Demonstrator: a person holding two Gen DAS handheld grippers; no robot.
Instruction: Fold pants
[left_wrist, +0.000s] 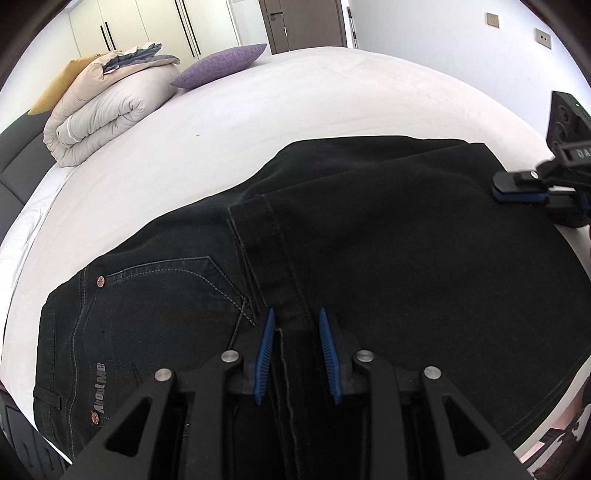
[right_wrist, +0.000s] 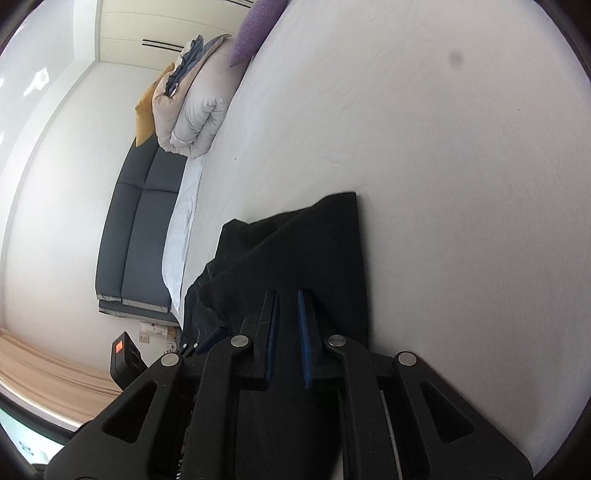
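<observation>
A white-sheeted bed (left_wrist: 332, 92) fills a bright bedroom, a rolled beige duvet (left_wrist: 103, 118) at its head. The black denim pants (left_wrist: 369, 229) lie near its edge, legs already doubled over the seat — one fold looks done, another likely left. The left gripper (left_wrist: 296, 354) pinches the hem band; the right gripper (right_wrist: 288, 332) clamps a fabric layer — both gripping

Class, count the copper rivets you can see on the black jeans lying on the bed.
2. One rivet sits at the pocket's upper corner; the other rivet lies beside the printed brand label near the waistband. Folded layers of the jeans may hide more.
</observation>
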